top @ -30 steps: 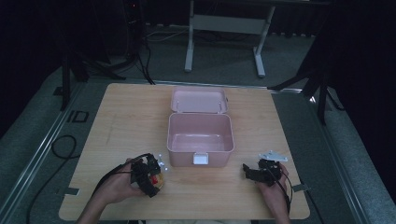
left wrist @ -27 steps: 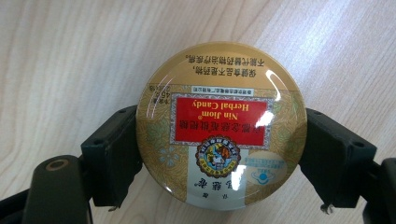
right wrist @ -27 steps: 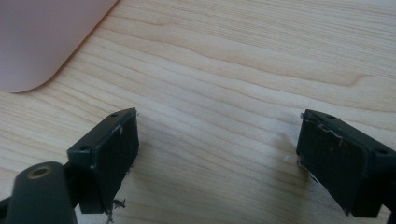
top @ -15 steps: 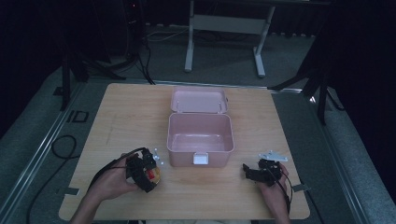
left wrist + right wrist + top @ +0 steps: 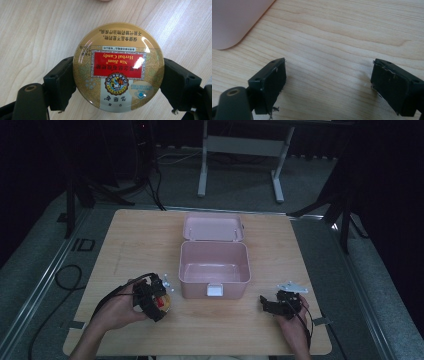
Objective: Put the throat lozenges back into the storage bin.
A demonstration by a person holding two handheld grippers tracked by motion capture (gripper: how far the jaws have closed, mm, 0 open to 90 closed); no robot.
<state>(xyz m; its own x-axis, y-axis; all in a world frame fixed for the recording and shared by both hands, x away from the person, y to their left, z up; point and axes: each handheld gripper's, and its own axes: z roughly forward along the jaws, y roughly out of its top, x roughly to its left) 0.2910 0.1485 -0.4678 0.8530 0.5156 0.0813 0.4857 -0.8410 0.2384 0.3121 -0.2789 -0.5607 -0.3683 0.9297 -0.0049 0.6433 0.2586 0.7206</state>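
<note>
A round, glossy gold metal candy tin [image 5: 116,67] with a red rectangular label is clamped at its rim between the two black jaws of the left gripper [image 5: 117,83]; its printed lid is read upside down in the left gripper view, over pale wood grain. In the high view the tin [image 5: 164,304] is seen near the front-left part of the rectangular light wooden desk [image 5: 130,240], just left of the box, with the left gripper [image 5: 150,296] enclosed by a hand whose forearm enters over the desk's front edge. An open pink plastic box with rounded corners [image 5: 215,265] is placed at the desk's centre, its lid [image 5: 213,227] laid back toward the far edge and its smooth interior bare. The right gripper [image 5: 277,305] is rested near the front-right corner, hand behind it. In the right gripper view its matte, scuffed jaws are spread wide with only wood between them, and one rounded pink corner [image 5: 234,22] is recorded at upper left.
</note>
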